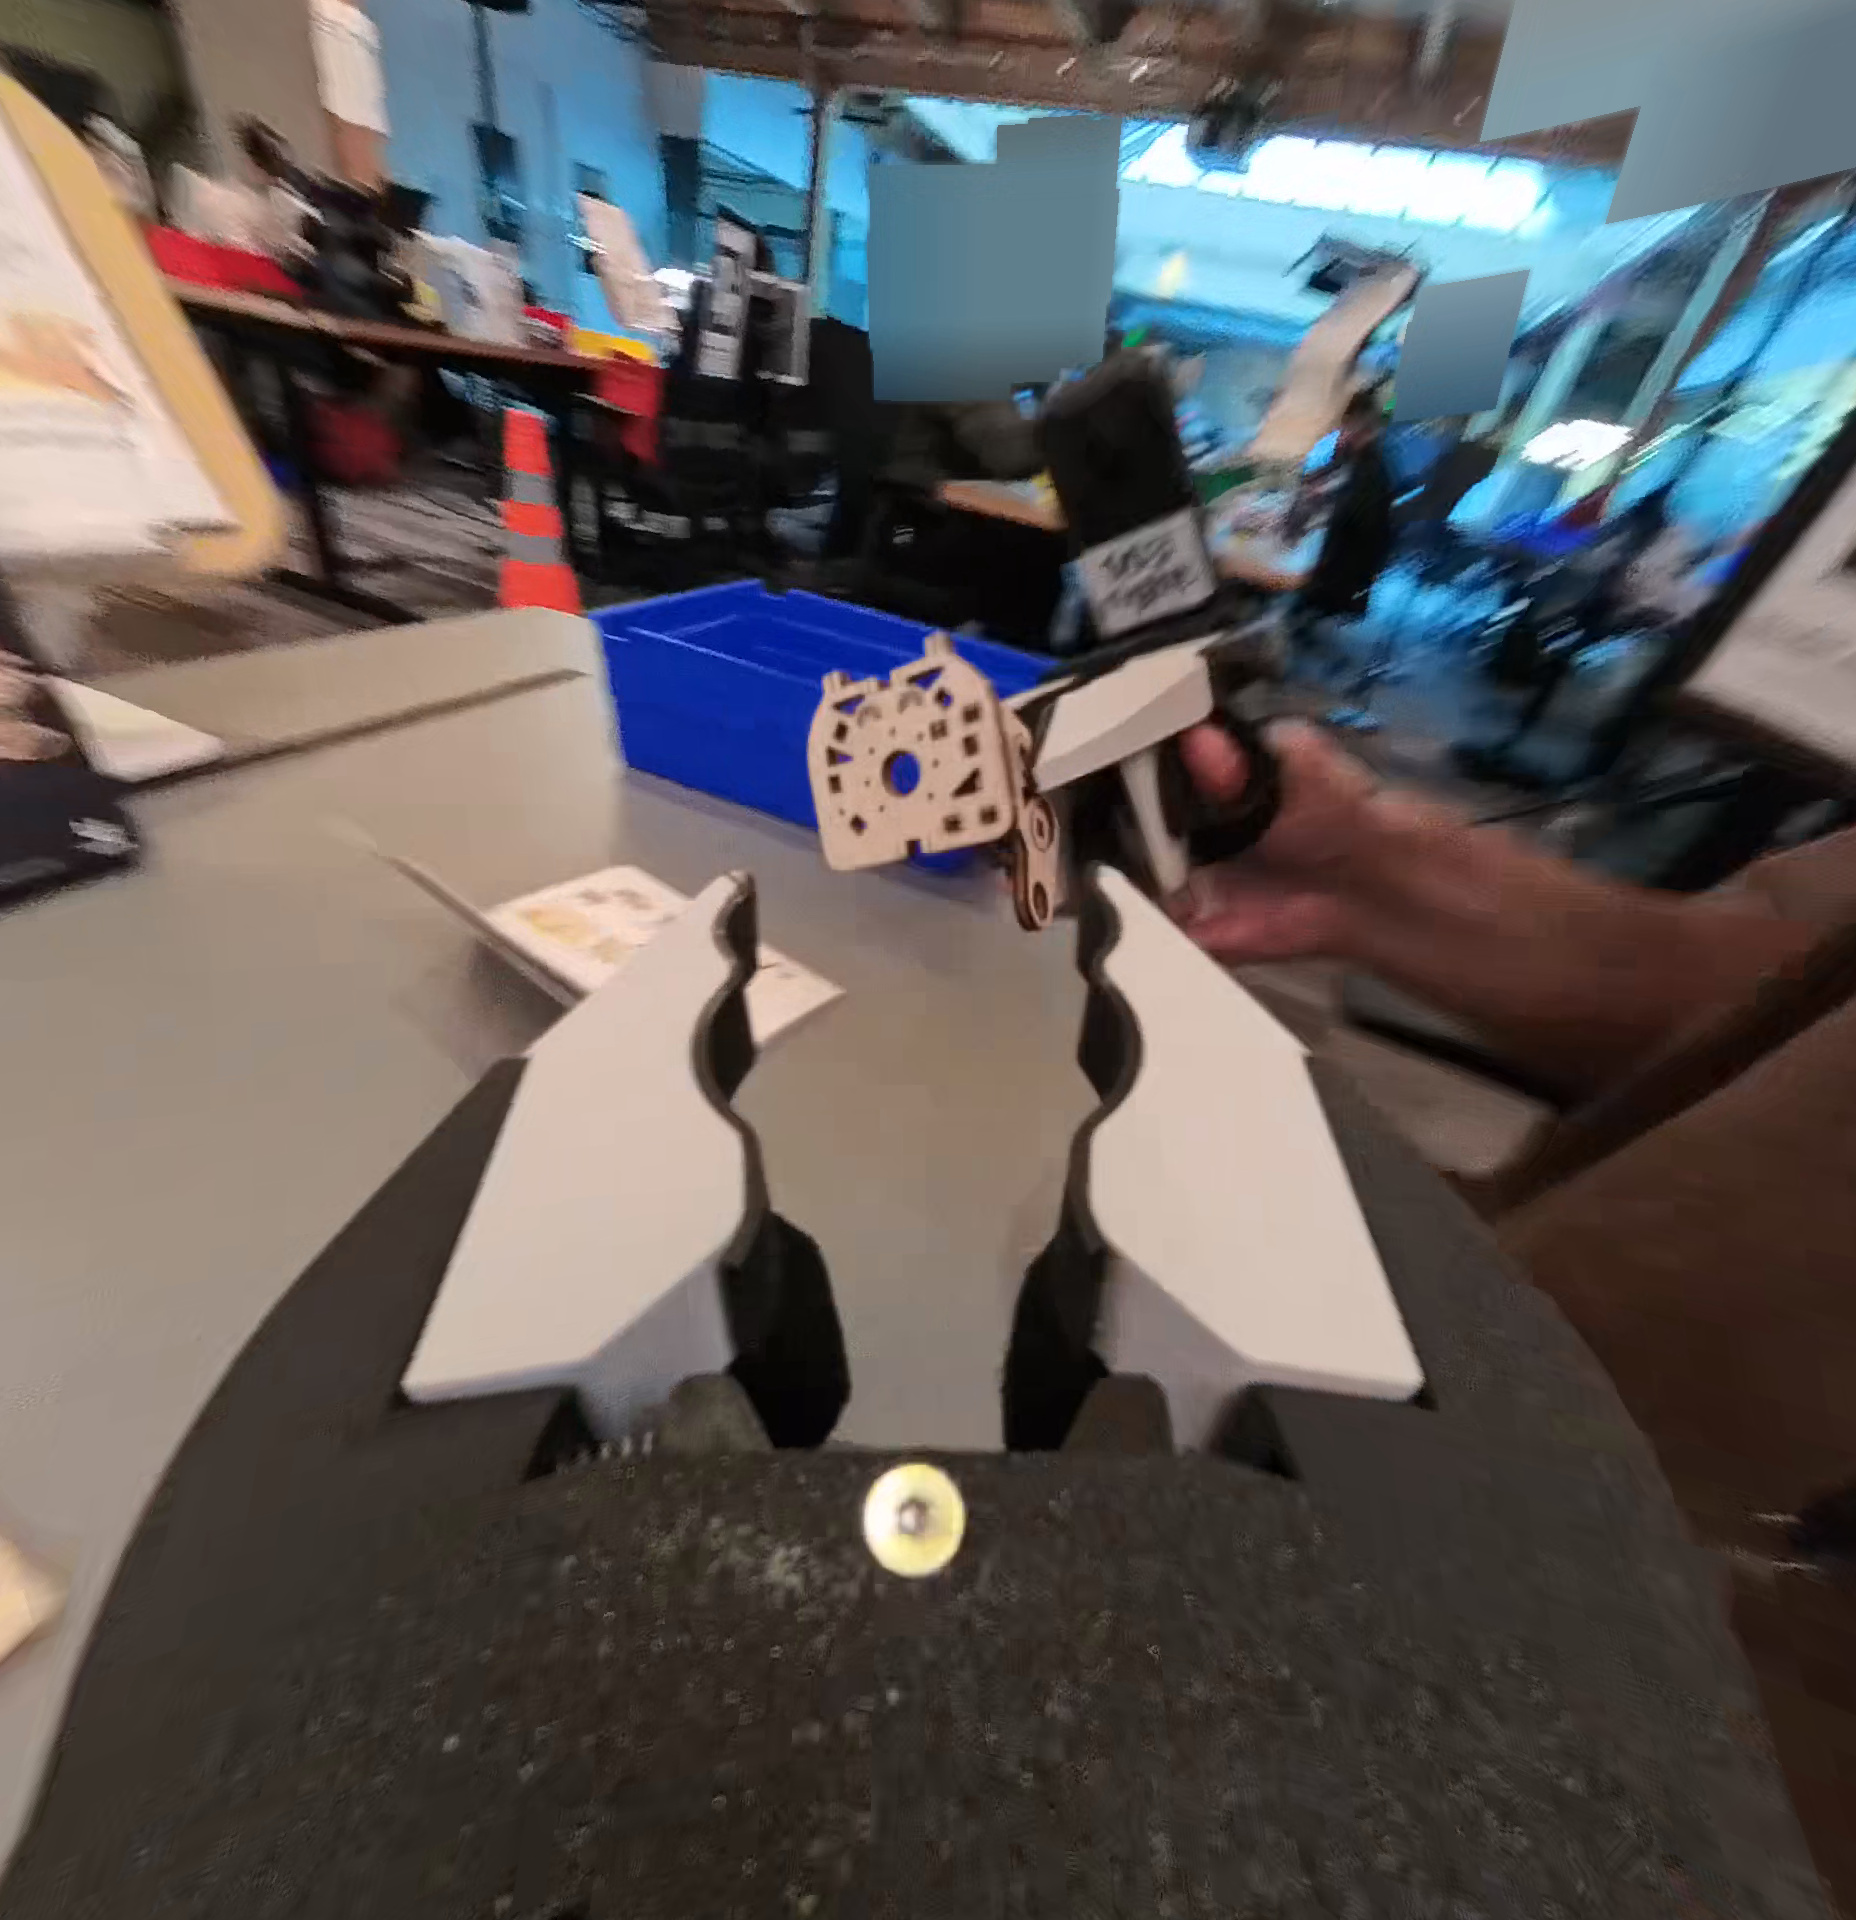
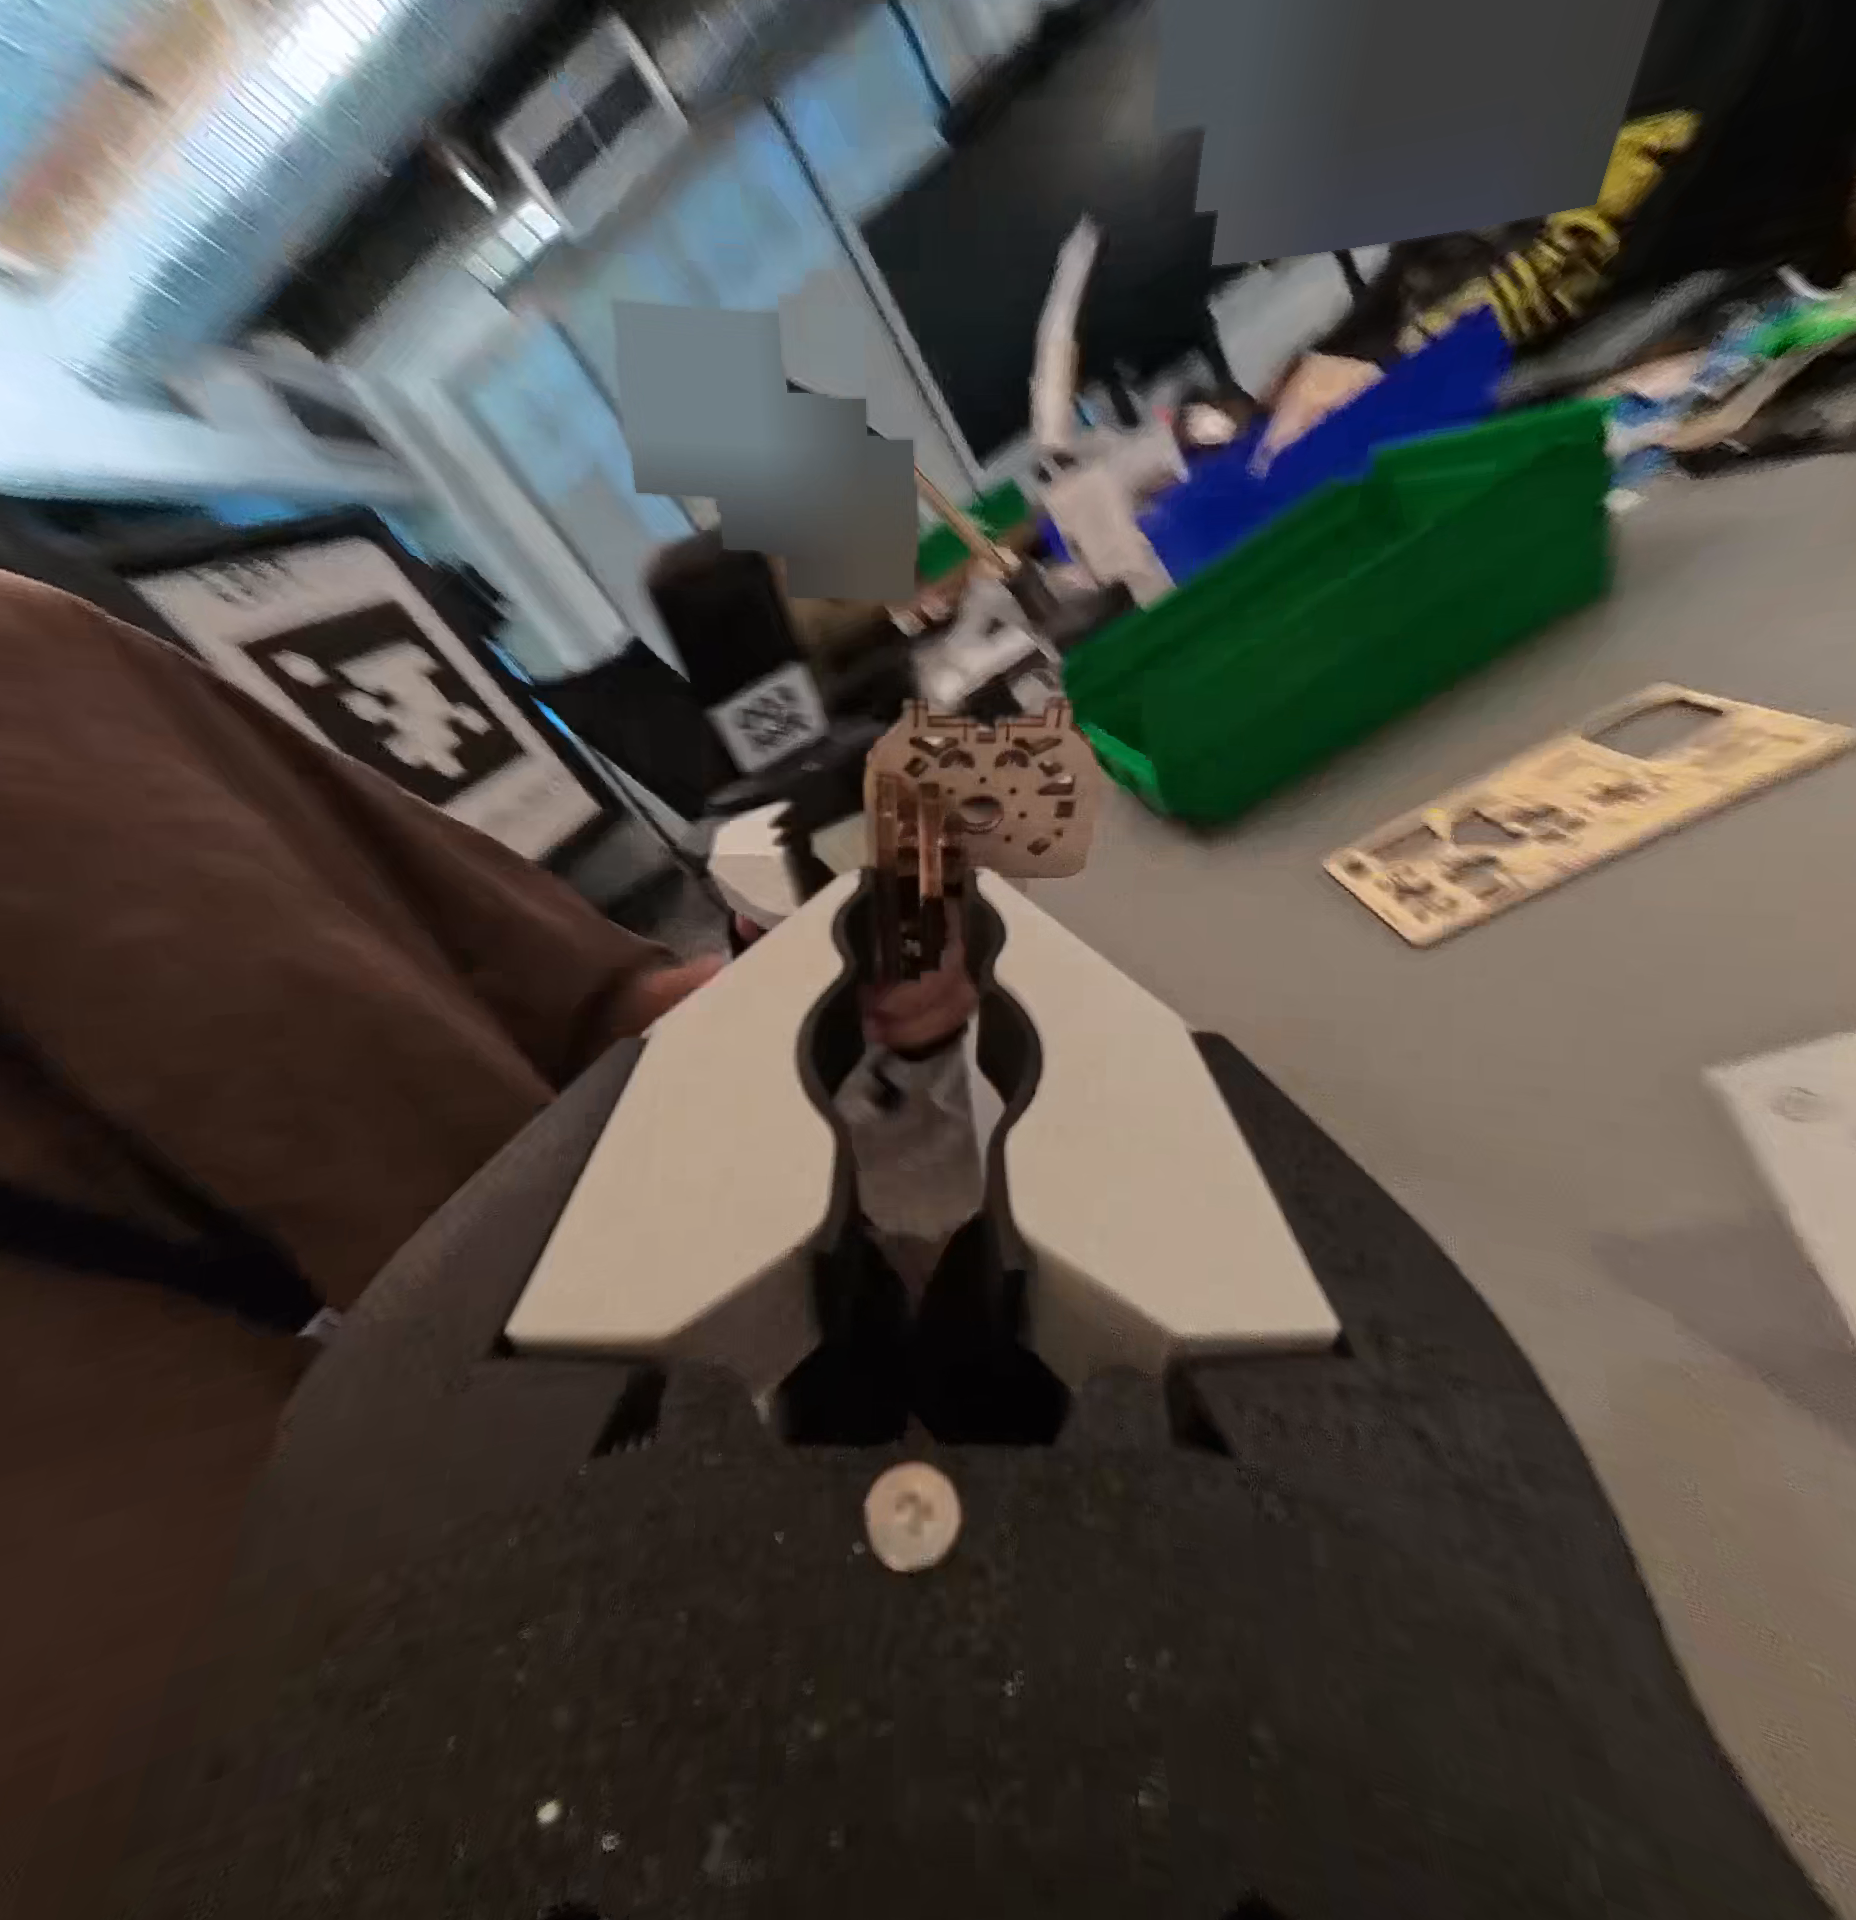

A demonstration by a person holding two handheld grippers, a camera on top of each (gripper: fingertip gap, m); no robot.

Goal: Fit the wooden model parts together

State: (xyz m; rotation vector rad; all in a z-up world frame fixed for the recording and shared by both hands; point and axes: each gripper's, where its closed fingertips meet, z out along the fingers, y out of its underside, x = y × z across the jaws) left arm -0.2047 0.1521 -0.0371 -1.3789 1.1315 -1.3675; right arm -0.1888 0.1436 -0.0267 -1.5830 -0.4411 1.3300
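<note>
My left gripper (image 1: pixel 919 899) is open and empty, held above the grey table (image 1: pixel 228 1039). Just beyond its fingertips, my right gripper (image 1: pixel 1054 753) holds a wooden model assembly (image 1: pixel 908 774) in the air: a flat laser-cut plate with many small cut-outs and a narrower piece hanging at its right edge. In the right wrist view my right gripper (image 2: pixel 913 904) is shut on the assembly's narrow stacked pieces, and the cut-out plate (image 2: pixel 1007 800) stands up past the fingertips. The left gripper's white finger (image 2: pixel 752 862) shows behind it.
A blue bin (image 1: pixel 716 717) stands behind the assembly and an instruction leaflet (image 1: pixel 591 925) lies on the table. A green bin (image 2: pixel 1350 634), a laser-cut wooden sheet (image 2: pixel 1589 810) and white paper (image 2: pixel 1817 1132) are to the right. A person's hand (image 1: pixel 1319 862) and brown sleeve (image 2: pixel 228 935) are close. Only a small space, under 4 cm, lies between the two pairs of fingers.
</note>
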